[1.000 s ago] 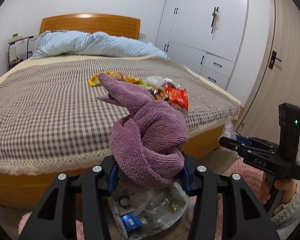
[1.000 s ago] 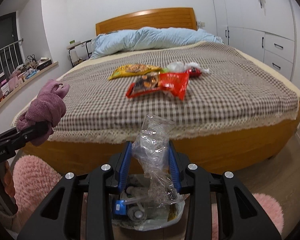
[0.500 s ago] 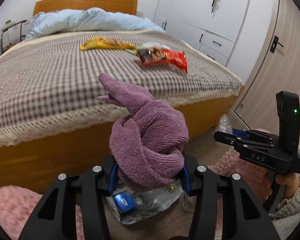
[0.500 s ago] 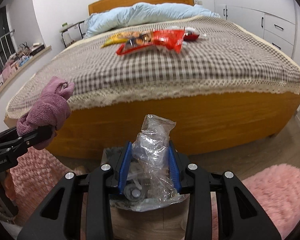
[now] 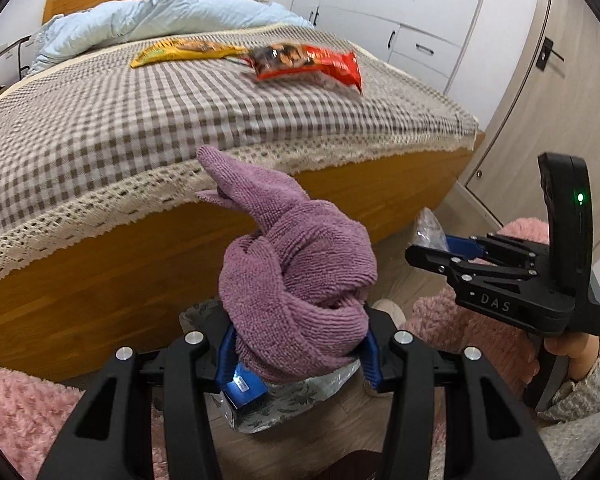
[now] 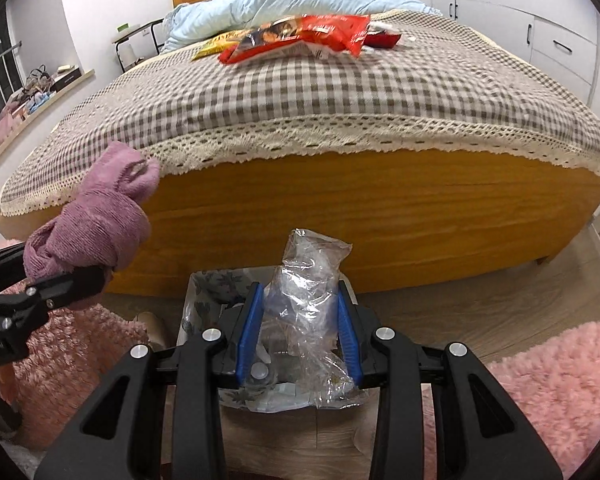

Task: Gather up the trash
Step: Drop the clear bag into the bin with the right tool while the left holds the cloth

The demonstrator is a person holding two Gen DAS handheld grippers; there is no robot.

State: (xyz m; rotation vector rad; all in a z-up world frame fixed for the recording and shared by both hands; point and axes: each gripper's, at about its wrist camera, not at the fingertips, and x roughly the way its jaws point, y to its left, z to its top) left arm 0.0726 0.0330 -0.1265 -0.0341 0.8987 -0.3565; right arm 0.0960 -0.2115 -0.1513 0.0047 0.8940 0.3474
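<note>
My left tongs [image 5: 296, 356] clamp a knotted purple towel [image 5: 296, 280], plush and loopy. Just right of them, my right tongs [image 6: 300, 336] pinch a crinkled clear plastic bag [image 6: 308, 280] over the lined bin [image 6: 204, 292] on the floor by the bed [image 6: 340, 208]. I'd centre each bundle over the bin's mouth before letting go. Glossy snack wrappers [image 6: 300, 36] lie on the checked bedspread.

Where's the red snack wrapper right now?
On the checked bedspread, far side of the bed in both wrist views: the red snack wrapper lies beside the yellow wrapper, in front of the blue duvet.
</note>
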